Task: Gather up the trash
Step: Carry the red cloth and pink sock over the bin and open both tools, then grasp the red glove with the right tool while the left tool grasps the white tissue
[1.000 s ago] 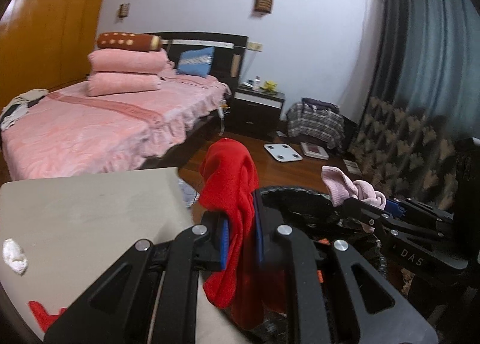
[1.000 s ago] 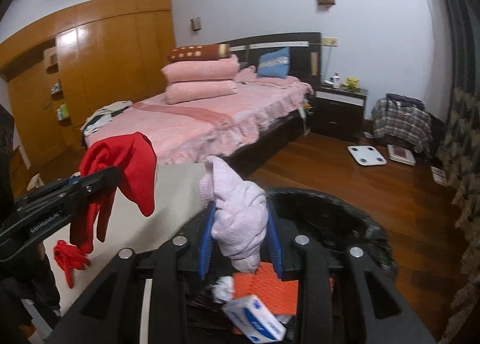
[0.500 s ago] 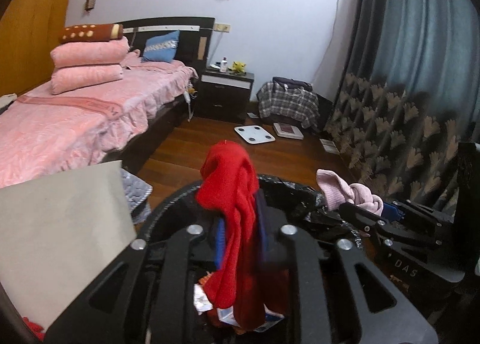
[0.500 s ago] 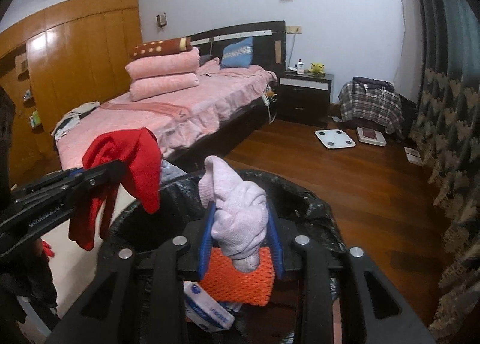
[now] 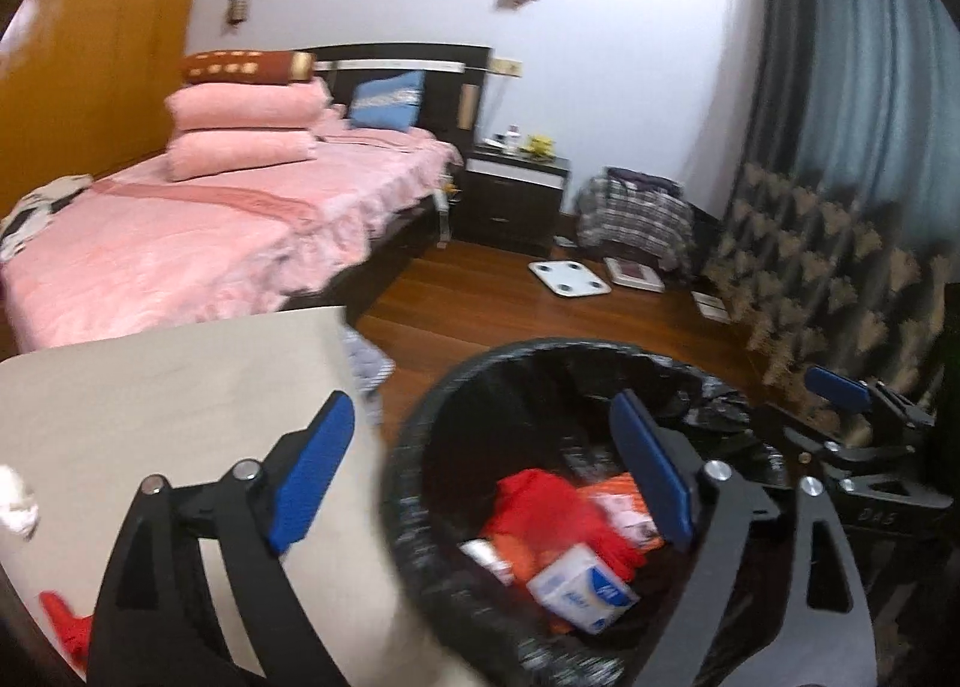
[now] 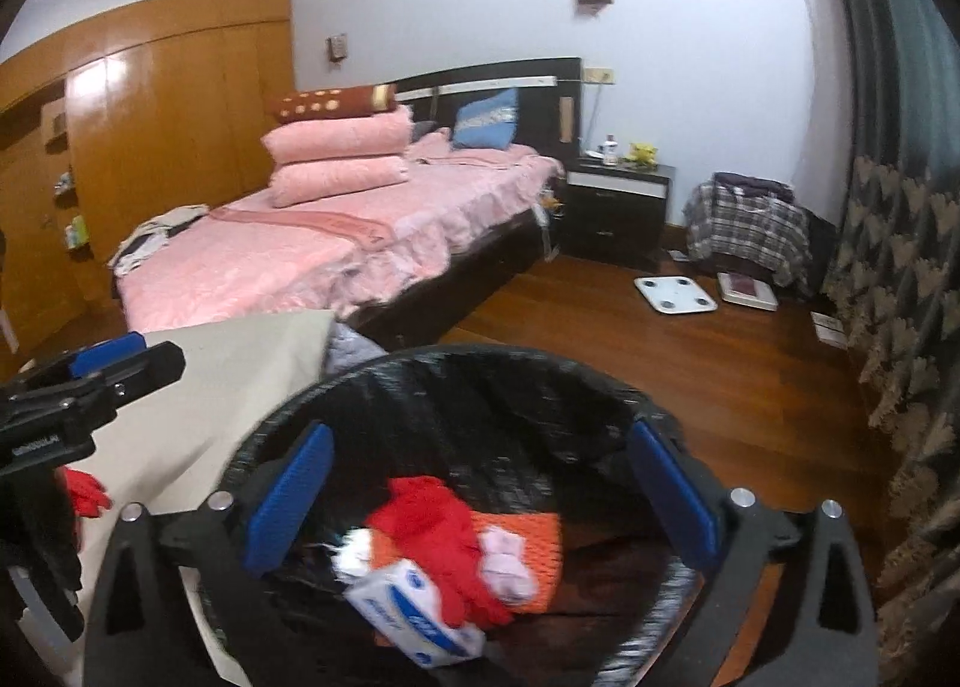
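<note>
A black-lined trash bin (image 5: 414, 435) (image 6: 288, 417) stands beside a beige table (image 5: 150, 399). Inside lie a red cloth (image 5: 540, 507) (image 6: 438, 531), a pink cloth (image 6: 507, 561), an orange knit piece (image 6: 540, 531) and a white and blue packet (image 5: 582, 591) (image 6: 414, 615). My left gripper (image 5: 480, 471) is open and empty, over the bin's left rim. My right gripper (image 6: 474, 495) is open and empty above the bin. A white crumpled scrap (image 5: 15, 507) and a red scrap (image 5: 66, 621) (image 6: 87, 489) lie on the table.
A pink bed (image 6: 300, 255) stands behind the table. A dark nightstand (image 6: 618, 201), a plaid bundle (image 6: 744, 225) and a white scale (image 6: 675, 294) are on the wood floor further back. Patterned curtains (image 6: 900, 243) hang on the right.
Both grippers opened over the bin. The red cloth dropped from the left one and the pink cloth from the right one; both now lie in the bin.
</note>
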Tool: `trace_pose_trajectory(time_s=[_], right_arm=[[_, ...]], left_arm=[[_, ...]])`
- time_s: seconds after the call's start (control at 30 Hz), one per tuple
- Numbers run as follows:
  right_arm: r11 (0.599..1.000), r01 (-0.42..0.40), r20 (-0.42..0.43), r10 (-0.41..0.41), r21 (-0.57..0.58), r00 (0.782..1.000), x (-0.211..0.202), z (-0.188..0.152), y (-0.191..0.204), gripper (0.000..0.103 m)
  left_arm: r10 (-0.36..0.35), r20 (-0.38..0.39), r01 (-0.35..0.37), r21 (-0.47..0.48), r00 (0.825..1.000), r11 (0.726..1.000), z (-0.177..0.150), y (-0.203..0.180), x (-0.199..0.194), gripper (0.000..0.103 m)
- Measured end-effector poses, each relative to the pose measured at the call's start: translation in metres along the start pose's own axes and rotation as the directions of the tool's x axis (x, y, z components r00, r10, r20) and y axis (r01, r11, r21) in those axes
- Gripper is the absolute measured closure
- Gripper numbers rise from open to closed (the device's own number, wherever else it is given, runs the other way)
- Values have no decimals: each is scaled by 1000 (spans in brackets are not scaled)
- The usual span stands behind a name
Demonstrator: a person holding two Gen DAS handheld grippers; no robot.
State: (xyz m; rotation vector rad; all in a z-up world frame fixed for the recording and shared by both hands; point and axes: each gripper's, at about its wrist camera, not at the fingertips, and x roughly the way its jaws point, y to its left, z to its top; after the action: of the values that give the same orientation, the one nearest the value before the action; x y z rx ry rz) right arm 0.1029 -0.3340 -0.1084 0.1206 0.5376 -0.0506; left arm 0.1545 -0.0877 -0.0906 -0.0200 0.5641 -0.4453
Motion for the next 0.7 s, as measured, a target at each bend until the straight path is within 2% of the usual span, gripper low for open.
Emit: trace_pose_trajectory(time_s=[0.13, 0.27, 0.47, 0.7], right_arm=[[998, -67, -3, 67, -17, 998, 2, 4, 31, 6], [989, -147, -15, 147, -32, 989, 8, 4, 74, 6], [963, -255, -46, 252, -88, 967, 20, -3, 148, 6], [921, -360, -106, 348, -146, 932, 34, -26, 229, 6]], left_arm=[[78, 15, -78, -41, 997, 996, -5, 38, -27, 16], [175, 20, -173, -76, 984, 982, -13, 79, -56, 15], [336, -8, -334, -129, 942, 934, -40, 153, -103, 15], [453, -75, -459, -167, 888, 873, -76, 218, -135, 15]])
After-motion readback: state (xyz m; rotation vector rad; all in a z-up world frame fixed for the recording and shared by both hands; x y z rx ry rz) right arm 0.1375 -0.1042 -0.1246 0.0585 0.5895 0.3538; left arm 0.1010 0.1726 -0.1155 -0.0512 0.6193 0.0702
